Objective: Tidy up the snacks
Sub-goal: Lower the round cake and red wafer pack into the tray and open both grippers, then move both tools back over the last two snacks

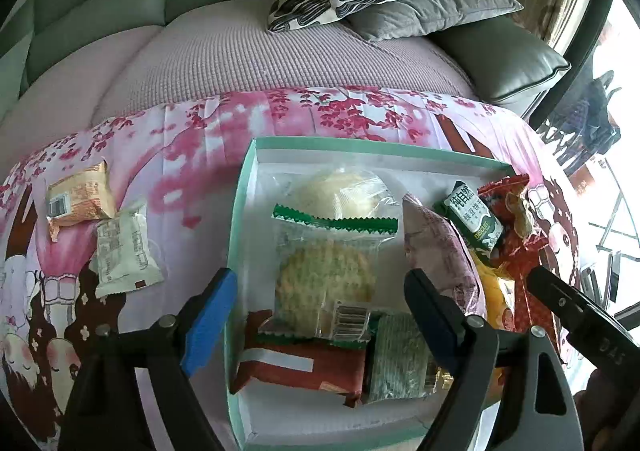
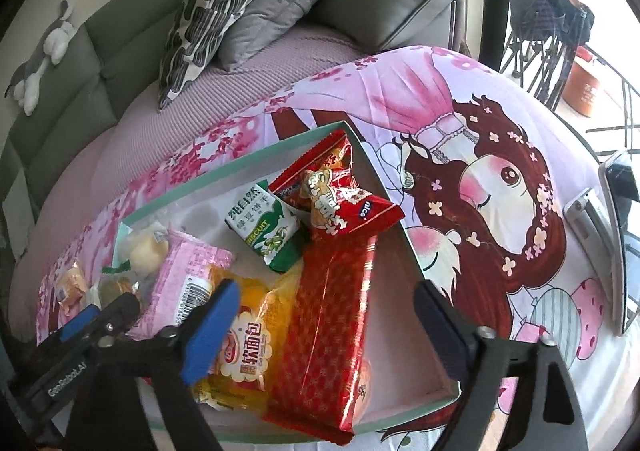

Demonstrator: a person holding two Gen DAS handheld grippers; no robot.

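Two grippers are hovering over the box (image 1: 240, 211), the left gripper (image 1: 320, 299) with its jaws standing wide over the clear cracker packet (image 1: 326, 275) near the box's left wall, the right gripper (image 2: 326, 315) spread wide above the long red packet (image 2: 328, 331) by the right wall; neither is holding anything. Judging from this, both are releasing or about to choose, and the step will go best if each lifts straight up before reaching, so no pad is dragging a wrapper out of the box. Counting near to far inside the box, I am seeing a red-brown packet (image 1: 296, 367), a green foil packet (image 1: 400, 359), a yellow bread bag (image 2: 248, 347), the cracker packet, a pink packet (image 2: 188, 275), the long red packet, a round pastry (image 1: 340, 193), one green biscuit pack (image 2: 264, 227) and one red snack bag (image 2: 340, 199) at the far right corner. Two more are lying outside on the cloth (image 1: 192, 179) toward its left edge: an orange packet (image 1: 78, 199) and a pale packet (image 1: 124, 251).
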